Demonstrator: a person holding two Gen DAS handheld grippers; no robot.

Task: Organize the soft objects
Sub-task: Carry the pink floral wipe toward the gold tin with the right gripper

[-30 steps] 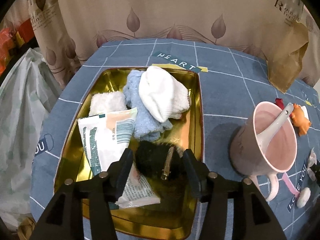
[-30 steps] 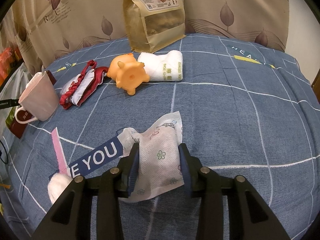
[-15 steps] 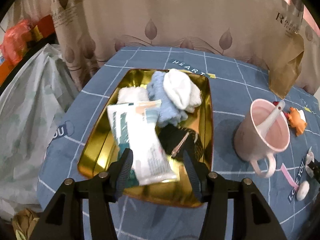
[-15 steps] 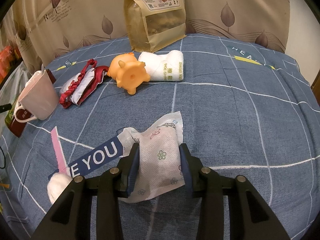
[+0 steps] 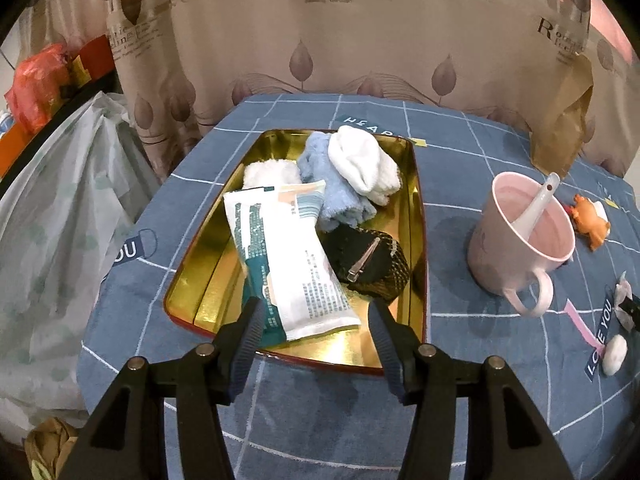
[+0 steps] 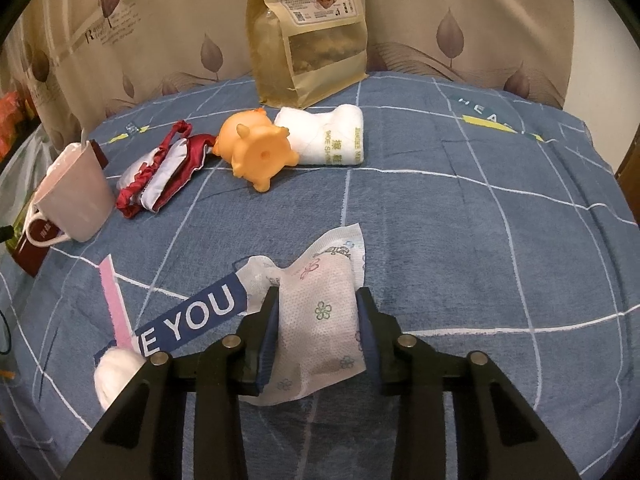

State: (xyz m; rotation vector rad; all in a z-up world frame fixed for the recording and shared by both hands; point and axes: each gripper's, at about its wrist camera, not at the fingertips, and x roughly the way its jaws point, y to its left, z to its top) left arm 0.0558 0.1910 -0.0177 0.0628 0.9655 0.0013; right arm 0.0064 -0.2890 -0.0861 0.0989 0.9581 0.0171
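Note:
A gold tray [image 5: 208, 256] on the blue cloth holds a white towel [image 5: 270, 172], a light blue towel [image 5: 320, 180], a white sock [image 5: 362, 164], a tissue pack [image 5: 288, 268] and a black hair net with a clip [image 5: 368, 264]. My left gripper [image 5: 316, 332] is open and empty, above the tray's near edge. My right gripper [image 6: 316, 332] is shut on a white flower-printed sachet [image 6: 320, 320], low over the cloth. A rolled white towel [image 6: 328, 140], a red and white fabric piece [image 6: 160, 172] and a cotton ball [image 6: 114, 372] lie on the cloth.
A pink mug with a spoon [image 5: 520, 240] stands right of the tray; it also shows in the right wrist view [image 6: 72, 200]. An orange toy pig [image 6: 256, 152] lies by the rolled towel. A kraft bag [image 6: 308, 28] stands at the back. A plastic bag [image 5: 60, 240] hangs off the table's left.
My left gripper has let go of the black hair net in the tray and pulled back and up. My right gripper has stayed shut on the sachet, almost still.

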